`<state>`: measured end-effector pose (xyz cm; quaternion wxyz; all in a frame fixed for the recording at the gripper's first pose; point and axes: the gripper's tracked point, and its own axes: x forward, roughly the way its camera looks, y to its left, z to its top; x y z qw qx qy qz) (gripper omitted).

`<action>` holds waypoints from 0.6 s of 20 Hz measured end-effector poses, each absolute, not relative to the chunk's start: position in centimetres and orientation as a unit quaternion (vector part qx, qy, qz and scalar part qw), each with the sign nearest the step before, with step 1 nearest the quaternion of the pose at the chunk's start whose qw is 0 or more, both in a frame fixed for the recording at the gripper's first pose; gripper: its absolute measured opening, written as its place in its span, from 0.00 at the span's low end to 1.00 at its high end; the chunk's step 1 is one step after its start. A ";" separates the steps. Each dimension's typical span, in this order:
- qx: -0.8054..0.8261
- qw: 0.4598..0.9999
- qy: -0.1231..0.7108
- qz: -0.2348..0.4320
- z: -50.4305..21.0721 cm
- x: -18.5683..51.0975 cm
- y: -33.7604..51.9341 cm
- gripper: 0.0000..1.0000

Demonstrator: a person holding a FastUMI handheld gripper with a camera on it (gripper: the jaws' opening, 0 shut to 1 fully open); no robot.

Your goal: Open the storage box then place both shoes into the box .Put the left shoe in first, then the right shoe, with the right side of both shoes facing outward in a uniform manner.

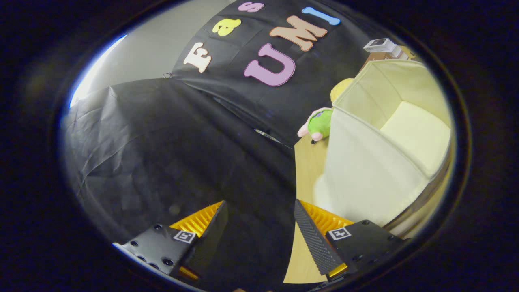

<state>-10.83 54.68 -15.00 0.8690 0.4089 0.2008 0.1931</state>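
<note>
While my tool (259,239) hangs spread and empty, the storage box (365,174) sits at right. I could knock it across the surface (306,162).

A wooden table (306,170) runs forward from under the right finger of the gripper (259,227), whose fingers stand apart with nothing between them. On the table, just ahead and to the right of that finger, sits a pale fabric box (365,178) (top open, cushion-like pad inside). Beyond the fingers, at the box's far corner, a green and pink plush toy (318,123) rests on the wood.
</note>
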 end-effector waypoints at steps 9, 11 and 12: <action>0.271 0.930 0.183 0.168 -9.2 -9.2 44.9 1.00; 0.236 0.945 0.189 0.121 -8.2 -7.6 39.9 1.00; 0.218 0.952 0.194 0.096 -8.0 -7.0 37.6 1.00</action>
